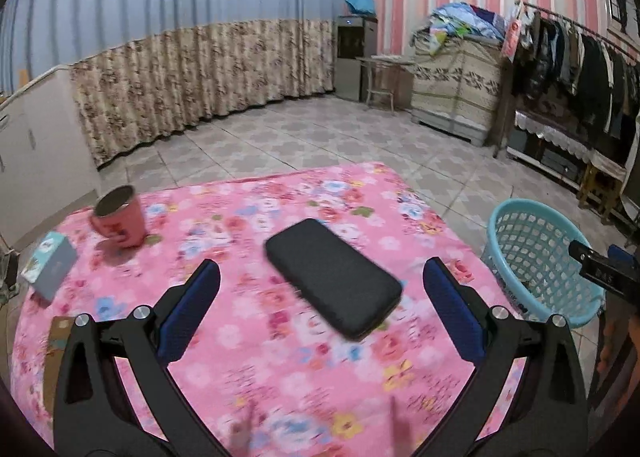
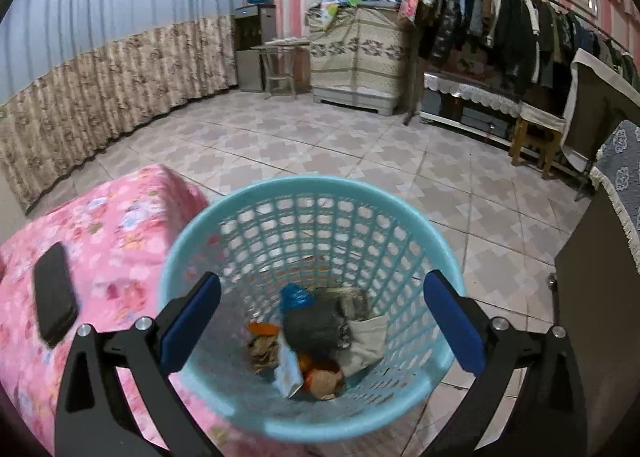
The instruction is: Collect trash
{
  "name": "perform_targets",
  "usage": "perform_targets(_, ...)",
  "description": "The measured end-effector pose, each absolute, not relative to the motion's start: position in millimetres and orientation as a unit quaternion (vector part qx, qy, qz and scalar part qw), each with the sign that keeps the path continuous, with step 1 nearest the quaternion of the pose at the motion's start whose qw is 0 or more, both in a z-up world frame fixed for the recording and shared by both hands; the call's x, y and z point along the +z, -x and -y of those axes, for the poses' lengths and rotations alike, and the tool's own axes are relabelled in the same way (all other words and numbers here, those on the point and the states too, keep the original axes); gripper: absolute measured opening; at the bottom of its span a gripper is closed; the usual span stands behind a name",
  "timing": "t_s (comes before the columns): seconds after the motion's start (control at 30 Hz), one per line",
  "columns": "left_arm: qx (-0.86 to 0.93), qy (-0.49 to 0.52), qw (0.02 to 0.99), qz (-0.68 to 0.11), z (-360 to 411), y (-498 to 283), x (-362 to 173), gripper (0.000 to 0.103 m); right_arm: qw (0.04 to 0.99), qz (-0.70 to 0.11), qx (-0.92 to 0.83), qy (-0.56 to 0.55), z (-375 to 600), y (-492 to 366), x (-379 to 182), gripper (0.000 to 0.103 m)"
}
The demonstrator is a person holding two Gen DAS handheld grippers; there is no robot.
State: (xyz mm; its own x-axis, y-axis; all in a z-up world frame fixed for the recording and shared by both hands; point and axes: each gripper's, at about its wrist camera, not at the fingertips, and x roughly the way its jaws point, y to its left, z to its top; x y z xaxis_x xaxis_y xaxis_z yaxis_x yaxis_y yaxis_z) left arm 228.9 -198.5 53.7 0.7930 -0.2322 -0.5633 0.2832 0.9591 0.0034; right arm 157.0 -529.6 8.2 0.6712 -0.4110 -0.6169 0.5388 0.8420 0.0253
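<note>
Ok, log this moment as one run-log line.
left tool: open, over black phone | right tool: open, empty, above blue basket | basket: holds trash

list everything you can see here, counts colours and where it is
table cover: 1, pink floral, over the table
phone-like slab: 1, black, flat mid-table
mug: 1, red, far left of table
small box: 1, teal and white, left table edge
basket: 1, light blue, on floor right of table
trash: several pieces, mixed colours, in basket
left gripper: jaws open, over table
right gripper: jaws open, empty, over basket
</note>
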Motion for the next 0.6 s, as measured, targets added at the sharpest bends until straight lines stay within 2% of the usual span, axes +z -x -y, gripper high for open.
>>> perform_targets(0.23,-0.124,-0.038,0.955,-0.266,145.3,-183.0,63.2,0.098,0.94,-0.258,-0.2,-0.095,462.3,-105.0,38.0,0.099)
perform_targets(0.6,-0.107,-0.021,0.96,-0.258,68.7,-122.0,53.7,0.098,0.957,-0.243,-0.152,-0.04,358.6,-47.1,29.3,0.099)
